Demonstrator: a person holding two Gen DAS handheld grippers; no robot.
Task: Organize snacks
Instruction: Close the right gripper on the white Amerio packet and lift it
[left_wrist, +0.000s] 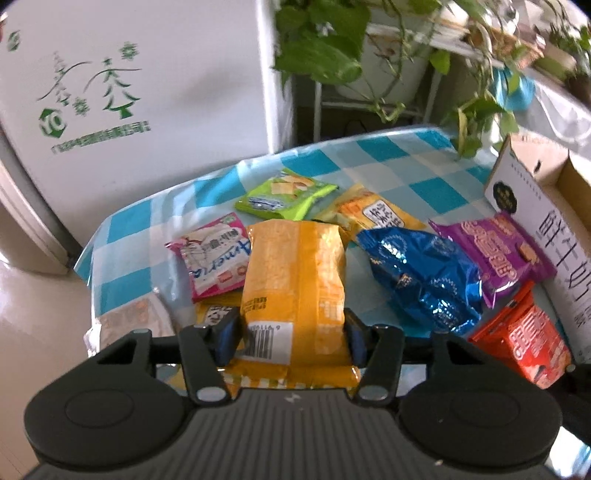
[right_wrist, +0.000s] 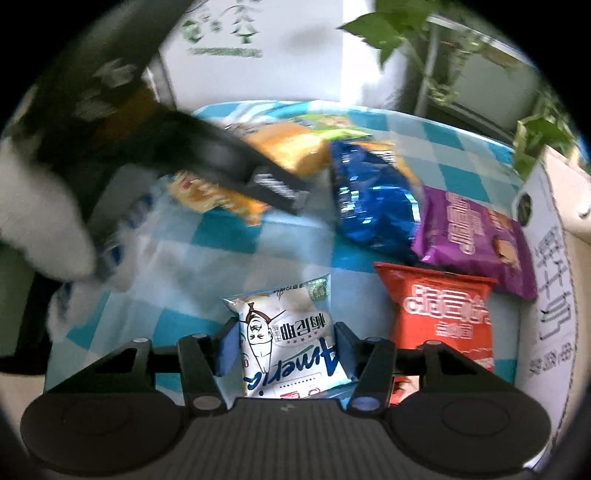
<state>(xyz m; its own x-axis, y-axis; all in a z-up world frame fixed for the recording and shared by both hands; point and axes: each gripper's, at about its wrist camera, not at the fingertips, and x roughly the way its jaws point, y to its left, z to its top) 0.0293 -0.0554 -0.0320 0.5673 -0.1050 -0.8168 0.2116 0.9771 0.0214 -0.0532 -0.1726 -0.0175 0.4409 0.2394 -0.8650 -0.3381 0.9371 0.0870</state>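
Observation:
My left gripper (left_wrist: 291, 332) is shut on a yellow snack bag (left_wrist: 295, 273); its blue pads pinch the bag's lower end near the barcode, and the bag stands up above the table. My right gripper (right_wrist: 286, 345) is shut on a white snack pack (right_wrist: 284, 325) printed with a cartoon figure, both pads pressing its sides. In the right wrist view the left gripper's fingers (right_wrist: 273, 184) show blurred at upper left with the yellow bag (right_wrist: 291, 147) beyond them. Other packs lie on the checked tablecloth (left_wrist: 369, 158): green (left_wrist: 286, 197), orange (left_wrist: 376, 214), pink (left_wrist: 214, 262), blue foil (left_wrist: 421, 277), purple (left_wrist: 491, 251), red (left_wrist: 524, 339).
An open cardboard box (left_wrist: 532, 192) with white printed sides stands at the table's right edge, also in the right wrist view (right_wrist: 550, 277). A tall white appliance (left_wrist: 129, 92) rises behind the table on the left. Potted plants (left_wrist: 321, 44) hang over the far side.

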